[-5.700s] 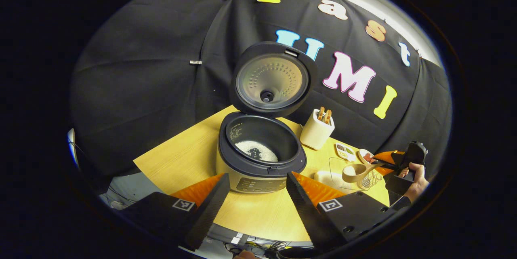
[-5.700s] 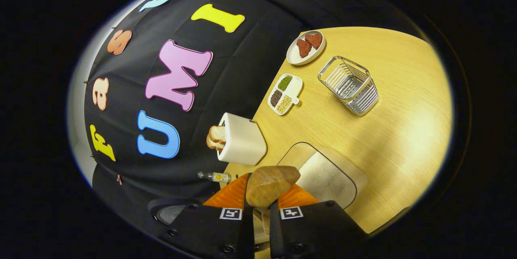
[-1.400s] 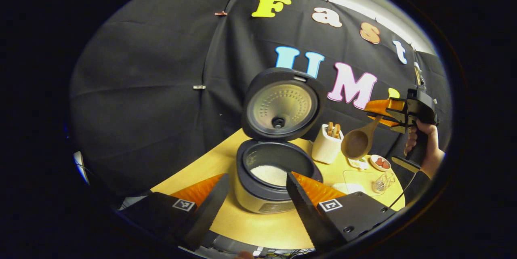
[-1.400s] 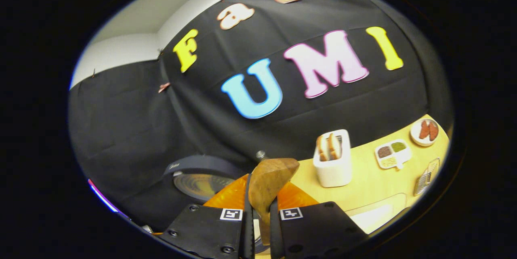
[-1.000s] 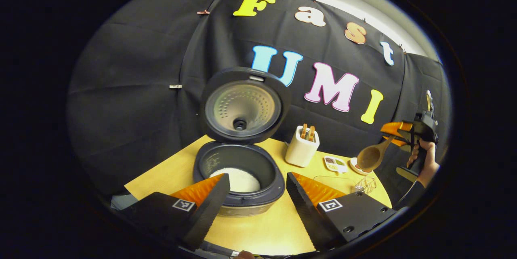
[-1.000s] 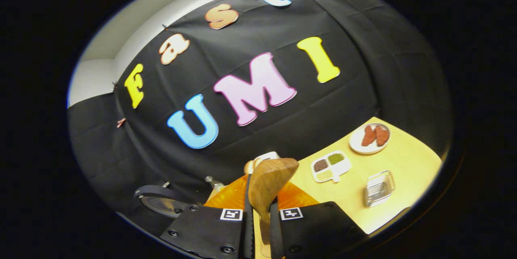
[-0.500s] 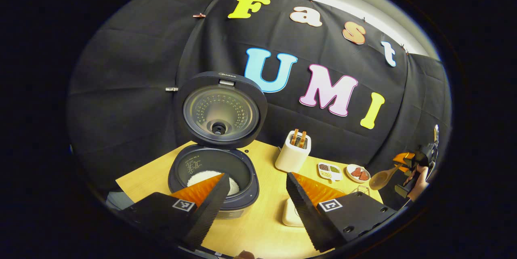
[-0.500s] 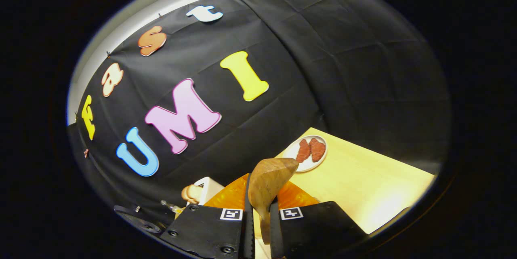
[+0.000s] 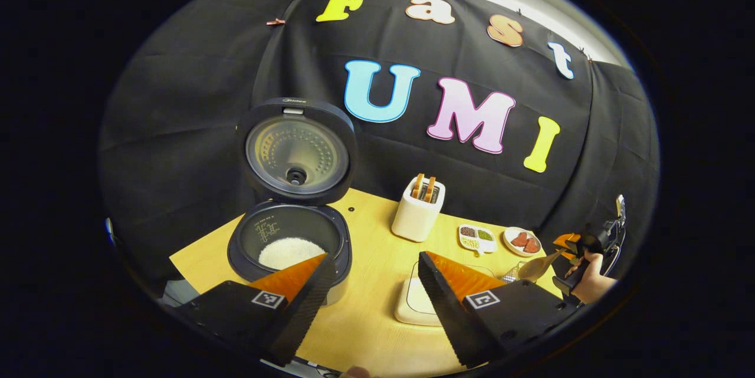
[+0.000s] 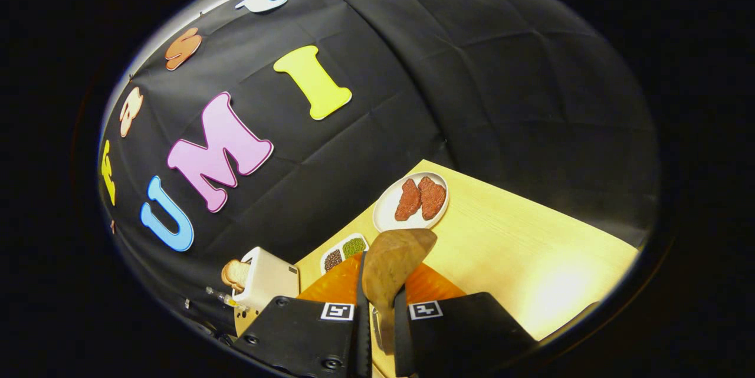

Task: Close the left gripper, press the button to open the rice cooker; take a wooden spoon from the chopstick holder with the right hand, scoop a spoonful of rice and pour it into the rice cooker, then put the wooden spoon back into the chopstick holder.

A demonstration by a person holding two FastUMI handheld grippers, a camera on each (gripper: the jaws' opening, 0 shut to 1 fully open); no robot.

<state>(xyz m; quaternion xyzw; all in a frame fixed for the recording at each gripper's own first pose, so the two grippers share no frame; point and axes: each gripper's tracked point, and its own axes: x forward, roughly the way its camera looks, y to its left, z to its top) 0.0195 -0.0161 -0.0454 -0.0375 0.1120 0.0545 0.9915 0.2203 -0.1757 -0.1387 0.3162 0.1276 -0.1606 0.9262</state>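
Left gripper view: our left tool (image 9: 371, 283) gapes wide at lower centre; the rice cooker (image 9: 289, 242) sits open lower left.

Right gripper view: our right tool (image 10: 377, 307) clamps the wooden spoon (image 10: 392, 266) at bottom centre, near a plate (image 10: 386, 216) it could clip.

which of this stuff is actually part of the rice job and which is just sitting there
Part of the job:
rice cooker, lid up, rice inside
wooden spoon, held in the right gripper
wire basket
rice tray

Just lying about:
toaster
divided dish
plate
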